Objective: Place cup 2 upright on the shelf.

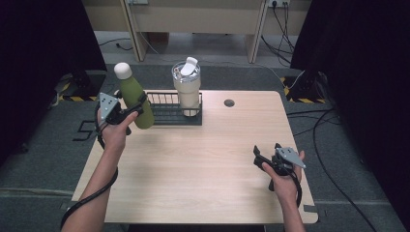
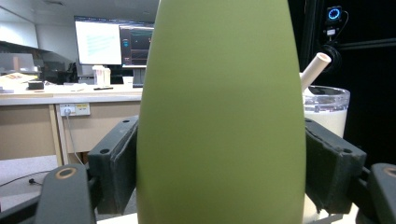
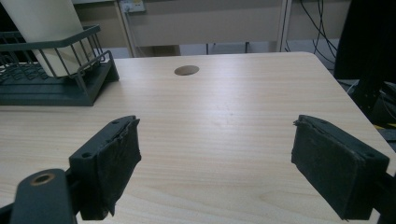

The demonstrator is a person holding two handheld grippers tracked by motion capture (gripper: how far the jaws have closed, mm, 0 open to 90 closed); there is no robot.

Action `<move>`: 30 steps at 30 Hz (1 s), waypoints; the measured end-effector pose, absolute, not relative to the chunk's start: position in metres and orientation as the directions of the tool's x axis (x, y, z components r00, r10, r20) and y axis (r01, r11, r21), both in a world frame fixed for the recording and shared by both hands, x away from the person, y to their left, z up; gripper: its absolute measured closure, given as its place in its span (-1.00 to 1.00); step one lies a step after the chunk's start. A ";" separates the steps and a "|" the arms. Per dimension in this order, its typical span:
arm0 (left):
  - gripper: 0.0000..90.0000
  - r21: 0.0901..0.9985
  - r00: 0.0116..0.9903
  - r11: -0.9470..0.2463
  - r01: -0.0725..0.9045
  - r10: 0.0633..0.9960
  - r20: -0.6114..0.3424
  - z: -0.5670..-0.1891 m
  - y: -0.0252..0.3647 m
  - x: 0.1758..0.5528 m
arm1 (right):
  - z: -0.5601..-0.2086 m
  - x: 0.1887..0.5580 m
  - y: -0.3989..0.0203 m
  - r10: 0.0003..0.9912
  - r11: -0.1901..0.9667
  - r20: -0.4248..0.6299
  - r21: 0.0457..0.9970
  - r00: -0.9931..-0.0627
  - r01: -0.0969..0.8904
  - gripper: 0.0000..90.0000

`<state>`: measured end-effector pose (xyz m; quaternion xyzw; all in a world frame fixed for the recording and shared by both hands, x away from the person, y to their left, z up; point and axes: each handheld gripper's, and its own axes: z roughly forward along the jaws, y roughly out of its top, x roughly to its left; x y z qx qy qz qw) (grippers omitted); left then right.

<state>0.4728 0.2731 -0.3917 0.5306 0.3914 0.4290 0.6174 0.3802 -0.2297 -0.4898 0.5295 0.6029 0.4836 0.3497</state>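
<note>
**Above the bench's left rear: bottle in transit**

Above the bench (image 1: 203,159), beside the rack (image 1: 167,113), I hold the green bottle (image 1: 136,104) tilted and airborne; the tumbler (image 1: 187,89) already stands in the rack. Placement remains, in my judgement. Left tongs (image 1: 138,107) clamp the bottle's body. Right tongs (image 3: 217,163) stand apart, holding nothing, low over the bench.

No legible text or labels
</note>
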 end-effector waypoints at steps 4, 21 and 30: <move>-0.50 0.991 0.327 0.065 -0.120 0.945 -0.022 -0.388 0.272 0.475 | -0.489 0.380 -0.229 0.977 -0.028 0.089 0.954 -0.195 0.299 -0.66; -0.50 0.989 0.333 0.069 -0.130 0.943 -0.023 -0.377 0.265 0.486 | -0.490 0.381 -0.230 0.977 -0.028 0.091 0.953 -0.195 0.301 -0.66; -0.50 0.988 0.333 0.069 -0.136 0.943 -0.020 -0.374 0.263 0.490 | -0.490 0.381 -0.230 0.977 -0.033 0.094 0.953 -0.193 0.301 -0.66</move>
